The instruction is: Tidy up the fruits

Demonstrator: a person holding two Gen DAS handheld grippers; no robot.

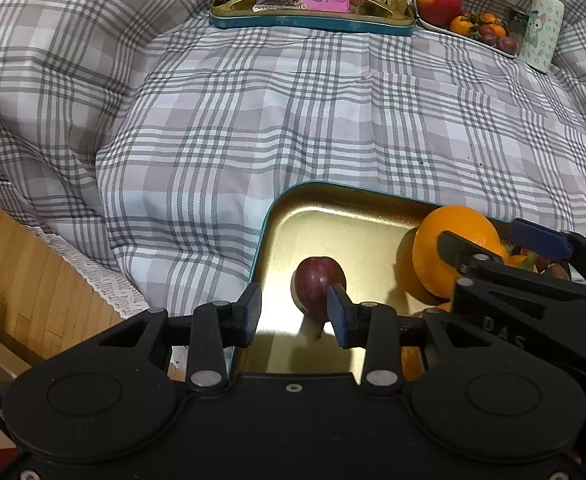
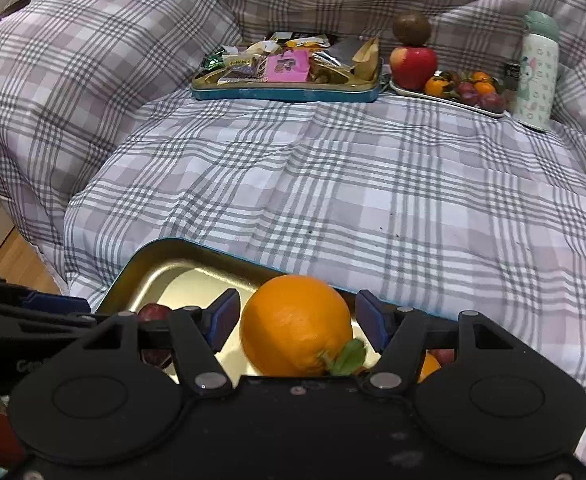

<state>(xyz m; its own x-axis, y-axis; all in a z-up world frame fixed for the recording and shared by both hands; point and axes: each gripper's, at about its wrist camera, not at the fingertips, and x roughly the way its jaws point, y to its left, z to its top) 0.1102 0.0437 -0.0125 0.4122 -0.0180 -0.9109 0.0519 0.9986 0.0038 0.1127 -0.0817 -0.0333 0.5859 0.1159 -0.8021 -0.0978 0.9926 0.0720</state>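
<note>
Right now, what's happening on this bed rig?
A person holds two handheld grippers over a gold tray on the plaid bedspread, sorting fruit. The left gripper sits at a dark red plum lying in the tray; one pad looks against it, the other clear. The right gripper straddles the orange, pads not pressing. Farther back are a snack tray and a plate of fruit.
</note>
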